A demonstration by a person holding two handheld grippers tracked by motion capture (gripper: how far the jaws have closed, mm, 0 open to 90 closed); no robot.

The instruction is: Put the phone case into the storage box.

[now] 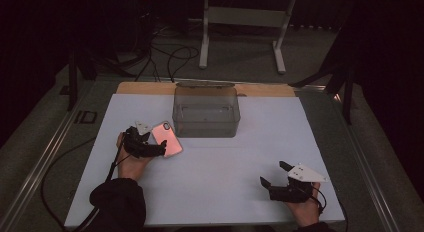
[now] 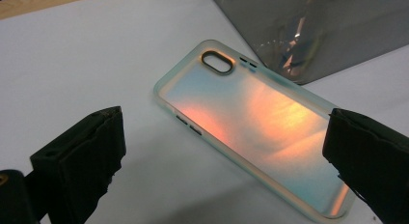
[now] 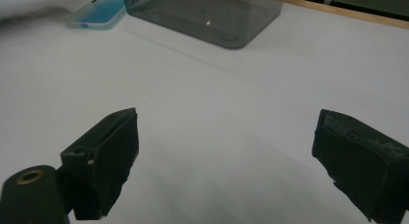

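Left gripper point(image 1: 151, 140): jaws spread wide, nothing clamped. It sits over the near end of the phone case point(image 1: 166, 139). In the left gripper view the phone case point(image 2: 255, 125) lies flat on the white sheet point(image 2: 72, 64) between the two jaws, at an angle across the gap, its lower end close to the right-hand jaw; contact there can't be confirmed. Camera cutout end points away from the gripper, toward the clear bin point(image 2: 333, 26). Surface reads iridescent, orange to teal.

Case is on the bench point(image 1: 210, 88) left of centre, just beside the near-left corner of the clear bin point(image 1: 205, 111); whether they touch I can't tell.

Right gripper point(image 1: 273, 173): also released, jaws well apart, holding nothing, over bare white sheet point(image 1: 240, 162) at the near-right of the bench, well apart from case and bin. In the right gripper view the phone case point(image 3: 96, 11) and clear bin point(image 3: 202, 14) sit far off at the top.
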